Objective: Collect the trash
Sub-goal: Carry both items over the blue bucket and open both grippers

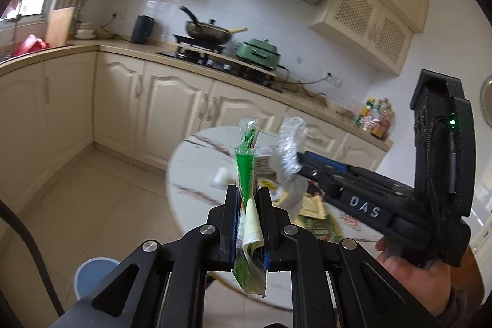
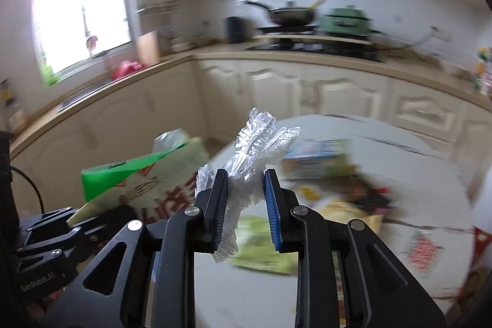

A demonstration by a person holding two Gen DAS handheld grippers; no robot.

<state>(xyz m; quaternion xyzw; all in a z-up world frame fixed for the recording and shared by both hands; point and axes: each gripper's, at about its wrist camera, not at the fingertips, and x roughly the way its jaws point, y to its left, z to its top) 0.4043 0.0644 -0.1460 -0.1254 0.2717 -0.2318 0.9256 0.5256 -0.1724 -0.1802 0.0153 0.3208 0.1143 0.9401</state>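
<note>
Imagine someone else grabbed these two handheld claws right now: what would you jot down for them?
Left gripper: shut on a green and white plastic wrapper, held in the air.
Right gripper: holding a crumpled silvery wrapper between its fingers, also lifted.
Round marble table: more wrappers and a flat box left on it.
Blue bin on the floor, low left; it looks like the place for trash.
Done: two pieces picked up. Left: drop both, then clear the rest.

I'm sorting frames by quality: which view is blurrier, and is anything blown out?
Right wrist view: heavy motion blur on the table litter and cabinets, window blown out white, though the foil in the right gripper stays sharp. Left wrist view: far crisper, mild blur; green wrapper in the left gripper sharp.
</note>
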